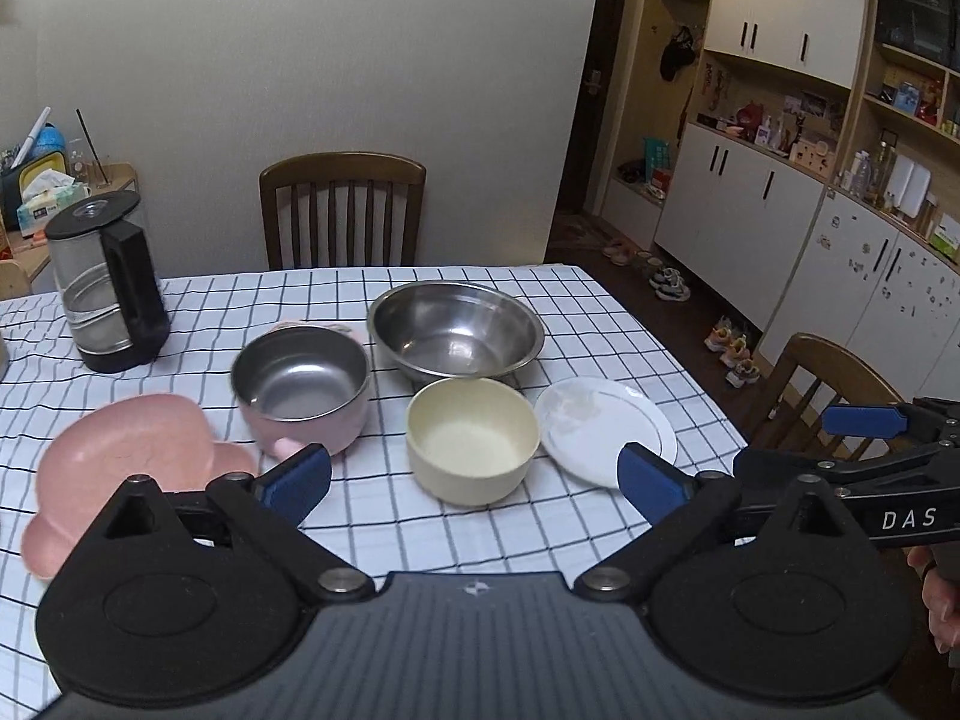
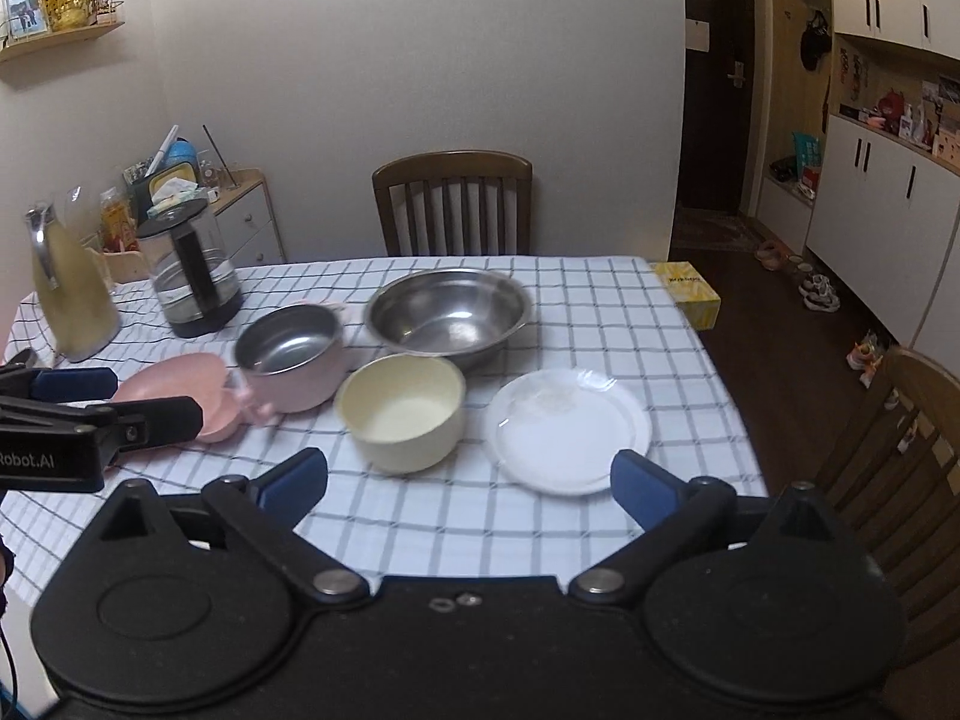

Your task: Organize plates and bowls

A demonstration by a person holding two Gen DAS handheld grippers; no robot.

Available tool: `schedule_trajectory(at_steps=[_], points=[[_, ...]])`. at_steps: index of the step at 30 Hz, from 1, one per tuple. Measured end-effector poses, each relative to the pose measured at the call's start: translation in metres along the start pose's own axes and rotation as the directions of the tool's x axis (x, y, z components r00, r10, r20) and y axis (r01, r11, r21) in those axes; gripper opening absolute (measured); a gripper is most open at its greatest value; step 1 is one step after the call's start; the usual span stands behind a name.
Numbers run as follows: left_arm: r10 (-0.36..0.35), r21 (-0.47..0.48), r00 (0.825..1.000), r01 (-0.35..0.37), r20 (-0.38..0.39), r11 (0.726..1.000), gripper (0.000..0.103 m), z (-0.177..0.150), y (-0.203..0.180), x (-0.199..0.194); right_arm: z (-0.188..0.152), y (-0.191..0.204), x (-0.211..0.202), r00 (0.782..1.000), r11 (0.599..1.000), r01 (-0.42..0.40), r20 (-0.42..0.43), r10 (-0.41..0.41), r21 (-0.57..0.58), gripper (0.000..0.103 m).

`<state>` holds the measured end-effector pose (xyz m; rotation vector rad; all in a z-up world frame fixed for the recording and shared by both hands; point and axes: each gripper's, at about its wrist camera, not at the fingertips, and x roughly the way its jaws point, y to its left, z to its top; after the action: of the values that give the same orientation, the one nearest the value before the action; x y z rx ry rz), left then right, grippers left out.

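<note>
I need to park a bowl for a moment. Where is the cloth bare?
Bare: the near strip in front of the cream bowl and white plate, and the far right corner behind that plate. Crowded: pink dish, pink pot and steel bowl sit tightly clustered.

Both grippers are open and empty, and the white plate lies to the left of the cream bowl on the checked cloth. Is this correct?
Not quite: in both wrist views the white plate lies to the right of the cream bowl. The left gripper and right gripper are indeed open and empty.

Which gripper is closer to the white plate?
Right. The right gripper hangs open with one finger right at the white plate. The left gripper, also open, hangs nearer the cream bowl, the plate off to its right side.
</note>
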<state>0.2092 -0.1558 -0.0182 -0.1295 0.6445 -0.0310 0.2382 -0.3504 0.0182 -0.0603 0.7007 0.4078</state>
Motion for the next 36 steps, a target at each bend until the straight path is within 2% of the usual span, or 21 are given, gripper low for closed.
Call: schedule_trajectory(at_steps=[7, 17, 24, 29, 32, 36], points=[[0.001, -0.044, 0.998, -0.004, -0.066, 0.999, 0.102, 0.011, -0.039, 0.056, 0.020, -0.064, 0.038, 0.999, 1.000, 0.003, -0.038, -0.004, -0.025, 0.102], [0.094, -0.119, 0.980, -0.116, -0.173, 0.986, 0.102, 0.008, -0.073, 0.126, 0.036, -0.121, 0.106, 0.991, 0.996, -0.012, -0.134, 0.000, -0.089, 0.101], [0.040, -0.225, 0.965, -0.100, -0.257, 0.969, 0.102, 0.001, -0.081, 0.163, 0.041, -0.140, 0.149, 0.976, 0.992, -0.058, -0.215, 0.033, -0.114, 0.097], [0.032, -0.224, 0.960, -0.098, -0.279, 0.970, 0.102, -0.003, -0.089, 0.184, 0.046, -0.145, 0.177, 0.963, 0.986, -0.096, -0.263, 0.057, -0.135, 0.094], [0.017, -0.251, 0.956, -0.095, -0.294, 0.963, 0.101, -0.005, -0.089, 0.195, 0.048, -0.150, 0.194, 0.953, 0.985, -0.114, -0.295, 0.070, -0.133, 0.088], [-0.024, -0.289, 0.949, -0.071, -0.315, 0.955, 0.085, -0.008, -0.086, 0.206, 0.050, -0.153, 0.212, 0.939, 0.982, -0.138, -0.333, 0.090, -0.125, 0.079]])
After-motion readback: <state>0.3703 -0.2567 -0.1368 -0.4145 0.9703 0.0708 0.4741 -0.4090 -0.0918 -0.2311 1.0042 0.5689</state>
